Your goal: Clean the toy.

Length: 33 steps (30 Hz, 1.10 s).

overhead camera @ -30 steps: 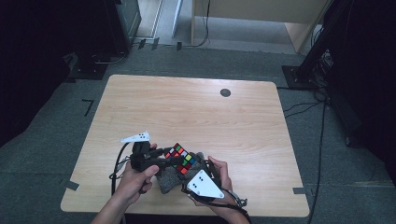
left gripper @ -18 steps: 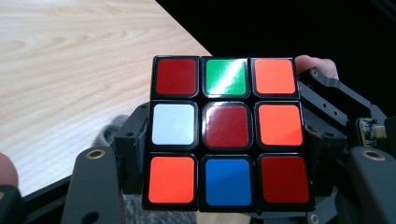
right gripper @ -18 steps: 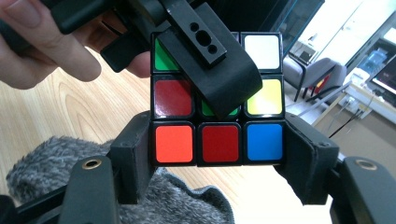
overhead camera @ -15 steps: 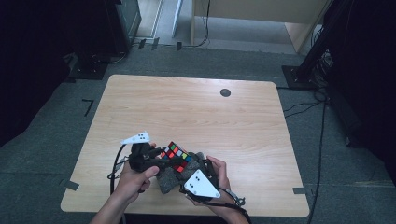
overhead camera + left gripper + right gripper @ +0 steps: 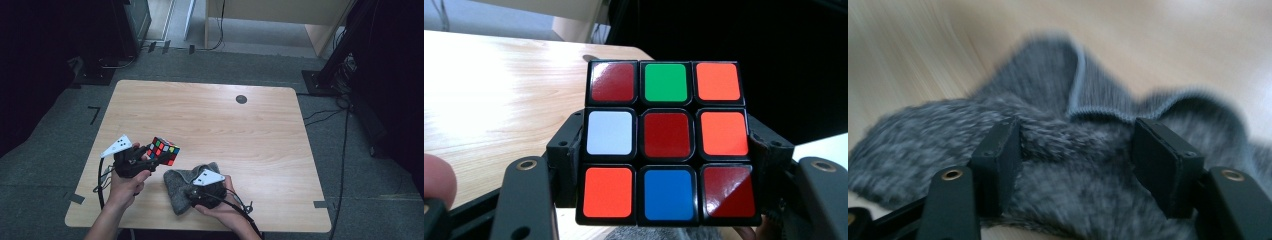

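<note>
High view. The left tool [image 5: 142, 156] pinches a scrambled puzzle cube with a black frame and coloured square stickers [image 5: 163, 151], holding it above the near-left part of the pale wooden desk [image 5: 210, 120]. The right tool [image 5: 200, 192] sits over a grey, fuzzy knitted cloth item with a ribbed edge [image 5: 180, 187], which lies crumpled on the desk near the front edge, just right of the cube. Whether the right tool is spread or pinching cannot be told from this view.

Left gripper view. The cube [image 5: 667, 142] is gripped on its two side faces, one jaw on each. The jaws bear on smooth plastic. Risk: if grip pressure eases, the cube may slip or turn between the jaws and drop onto the desk [image 5: 499, 90]. A layer of the cube may also twist under uneven side load.

Right gripper view. The right tool [image 5: 1075, 150] is spread, with one jaw on each side of a raised fold of the grey cloth [image 5: 1068, 175]. The picture is blurred, so contact cannot be judged with certainty. Risk: closing here would probably catch only the top layer of the fold, and the soft pile may pull free when lifted. The cloth lies near the desk edge, so a dragging motion could push it off.
</note>
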Tool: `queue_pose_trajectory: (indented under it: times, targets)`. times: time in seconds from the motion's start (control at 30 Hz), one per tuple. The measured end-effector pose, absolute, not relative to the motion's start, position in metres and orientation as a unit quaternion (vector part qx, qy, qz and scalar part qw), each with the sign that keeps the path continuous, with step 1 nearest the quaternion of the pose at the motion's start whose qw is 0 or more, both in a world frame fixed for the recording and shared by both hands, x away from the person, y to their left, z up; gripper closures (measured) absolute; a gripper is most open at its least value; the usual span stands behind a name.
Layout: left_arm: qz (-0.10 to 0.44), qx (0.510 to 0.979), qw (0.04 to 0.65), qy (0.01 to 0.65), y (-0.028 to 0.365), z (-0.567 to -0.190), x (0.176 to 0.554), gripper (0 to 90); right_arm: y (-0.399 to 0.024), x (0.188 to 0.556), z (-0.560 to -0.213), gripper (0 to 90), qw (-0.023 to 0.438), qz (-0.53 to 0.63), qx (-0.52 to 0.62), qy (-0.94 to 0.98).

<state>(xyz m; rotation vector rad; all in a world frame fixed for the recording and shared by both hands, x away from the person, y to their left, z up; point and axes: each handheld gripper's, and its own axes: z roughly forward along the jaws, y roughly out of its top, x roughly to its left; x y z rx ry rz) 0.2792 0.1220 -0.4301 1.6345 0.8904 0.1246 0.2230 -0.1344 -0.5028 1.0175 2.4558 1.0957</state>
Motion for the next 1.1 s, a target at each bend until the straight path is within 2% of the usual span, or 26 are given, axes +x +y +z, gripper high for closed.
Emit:
queue_pose_trajectory:
  times: [0.1,0.33,0.43,0.5,0.53,0.63,0.7,0.9,1.1]
  targets:
    - [0.068,0.713,0.586,0.379,0.12,-0.433,0.279,34.2,-0.145,0.229,-0.508,41.6,0.147,0.373,0.365,0.84]
    - [0.103,0.736,0.567,0.356,0.116,-0.436,0.275,34.2,-0.2,0.249,-0.507,42.4,0.22,0.343,0.452,0.794]
    - [0.108,0.739,0.561,0.356,0.115,-0.439,0.276,34.3,-0.218,0.249,-0.497,39.2,0.216,0.366,0.486,0.764]
    - [0.105,0.746,0.556,0.351,0.114,-0.44,0.277,34.2,-0.226,0.247,-0.484,31.5,0.204,0.416,0.505,0.728]
    - [0.108,0.746,0.554,0.352,0.113,-0.441,0.277,34.2,-0.226,0.247,-0.484,31.5,0.204,0.416,0.505,0.728]
    - [0.113,0.743,0.553,0.36,0.113,-0.443,0.278,34.2,-0.214,0.246,-0.484,22.3,0.196,0.419,0.505,0.729]
    - [0.11,0.742,0.555,0.36,0.114,-0.444,0.278,34.2,-0.203,0.247,-0.49,21.5,0.187,0.403,0.502,0.742]
    - [0.124,0.742,0.552,0.359,0.116,-0.444,0.277,34.2,-0.184,0.25,-0.51,23.9,0.197,0.345,0.5,0.769]
    - [0.134,0.75,0.552,0.34,0.113,-0.443,0.274,34.3,-0.191,0.249,-0.515,37.0,0.197,0.347,0.498,0.77]
